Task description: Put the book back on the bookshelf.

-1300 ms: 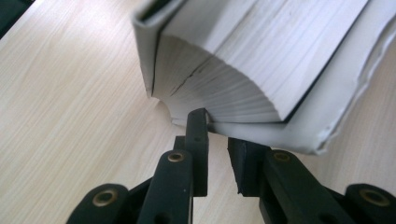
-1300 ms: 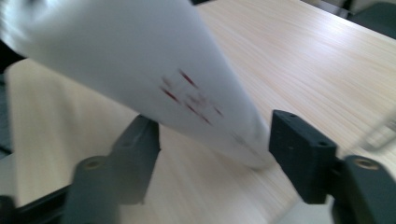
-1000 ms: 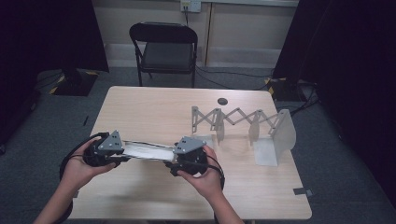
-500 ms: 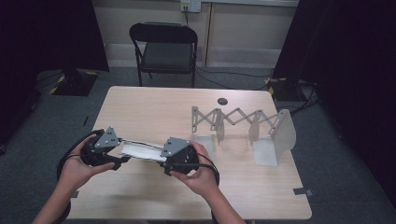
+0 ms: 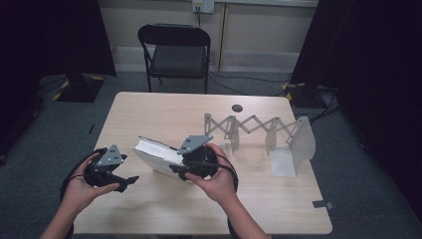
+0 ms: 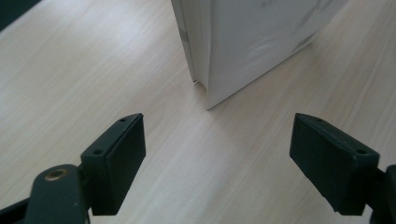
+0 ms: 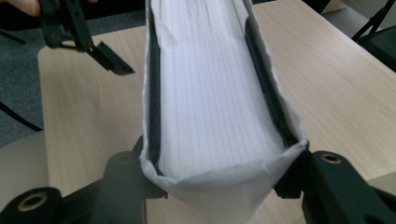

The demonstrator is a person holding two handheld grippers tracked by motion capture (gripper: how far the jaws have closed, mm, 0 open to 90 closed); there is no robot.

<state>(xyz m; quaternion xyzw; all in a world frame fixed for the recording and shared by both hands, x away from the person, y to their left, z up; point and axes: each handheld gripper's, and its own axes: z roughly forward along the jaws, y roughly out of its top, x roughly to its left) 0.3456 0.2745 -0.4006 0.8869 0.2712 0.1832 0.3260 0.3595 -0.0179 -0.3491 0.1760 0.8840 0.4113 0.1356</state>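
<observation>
The thick white paper-wrapped book (image 5: 155, 155) is tilting up off the pale wooden worktop (image 5: 164, 107) at lower centre, its long axis running left-right. The right hand-held gripper (image 7: 224, 186) is pinching its right end, jaws just closing. The left hand-held gripper (image 5: 130, 180), spread and just opening, is sitting lower left, apart. The book's title is hidden.

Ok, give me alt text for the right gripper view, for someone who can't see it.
A thick white paper-wrapped book is clamped by its covers between the two black jaws of the right hand-held gripper, page edges facing the camera, above a light wooden table. The left hand-held gripper sits beyond it at upper left, off the book, its jaws having just opened.
</observation>
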